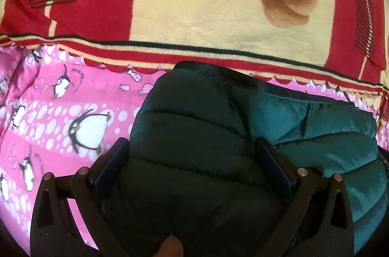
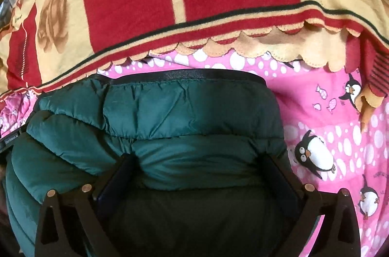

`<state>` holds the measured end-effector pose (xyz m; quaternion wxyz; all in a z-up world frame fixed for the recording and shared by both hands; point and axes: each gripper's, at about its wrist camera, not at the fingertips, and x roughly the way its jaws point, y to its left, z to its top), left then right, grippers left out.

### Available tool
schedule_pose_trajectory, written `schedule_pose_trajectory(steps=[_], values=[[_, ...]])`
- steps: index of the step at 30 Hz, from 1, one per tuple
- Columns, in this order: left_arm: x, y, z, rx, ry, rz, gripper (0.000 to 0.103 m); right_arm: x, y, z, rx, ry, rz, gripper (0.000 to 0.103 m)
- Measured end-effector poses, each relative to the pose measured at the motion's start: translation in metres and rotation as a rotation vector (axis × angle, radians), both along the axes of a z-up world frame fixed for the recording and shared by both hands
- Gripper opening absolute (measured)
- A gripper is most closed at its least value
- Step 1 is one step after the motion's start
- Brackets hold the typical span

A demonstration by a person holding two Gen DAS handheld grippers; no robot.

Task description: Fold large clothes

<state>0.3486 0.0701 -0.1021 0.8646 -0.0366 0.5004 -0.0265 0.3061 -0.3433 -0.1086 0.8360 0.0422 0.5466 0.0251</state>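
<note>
A folded dark green puffer jacket (image 1: pixel 194 111) lies on the bed, its black-trimmed edge (image 1: pixel 243 79) toward the blanket. My left gripper (image 1: pixel 192 150) points down onto its left part, jaws spread wide, with the padded cloth bulging up between the fingers (image 1: pixel 119 155). In the right wrist view the same jacket (image 2: pixel 182 111) fills the middle. My right gripper (image 2: pixel 201 164) stands over its right part, jaws at their widest, the fabric bunched between the fingers (image 2: pixel 274 167). Neither pair of pads clearly pinches the cloth.
Under the jacket is a pink sheet with penguins (image 1: pixel 60 111) (image 2: pixel 328 111). Beyond it lies a red and cream blanket with a rose print (image 1: pixel 194 13) (image 2: pixel 194 1), its scalloped edge close to the jacket. A person's fingertip (image 1: pixel 172 247) shows at the bottom.
</note>
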Motion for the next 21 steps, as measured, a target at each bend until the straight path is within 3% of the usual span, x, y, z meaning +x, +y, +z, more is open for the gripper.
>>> schedule_pose_trajectory(steps=[3, 4, 8, 15, 18, 21], values=[[-0.023, 0.008, 0.037, 0.002, -0.026, -0.011, 0.103, -0.012, 0.003, 0.025, -0.055, 0.009, 0.032, 0.097], [-0.033, 0.011, 0.051, 0.000, -0.060, -0.017, 0.103, -0.021, -0.001, 0.039, -0.042, -0.008, 0.038, 0.093], [-0.080, 0.019, 0.091, 0.034, -0.170, -0.042, 0.103, -0.072, -0.023, 0.087, 0.027, -0.134, 0.048, 0.092], [-0.169, 0.037, 0.071, 0.001, -0.201, -0.075, 0.103, -0.174, -0.058, 0.113, 0.097, -0.285, -0.022, 0.092], [-0.207, 0.034, 0.063, 0.007, -0.290, -0.112, 0.103, -0.203, -0.053, 0.105, 0.110, -0.364, -0.015, 0.092], [-0.225, 0.034, 0.057, -0.021, -0.319, -0.155, 0.103, -0.222, -0.039, 0.088, 0.123, -0.403, 0.045, 0.092]])
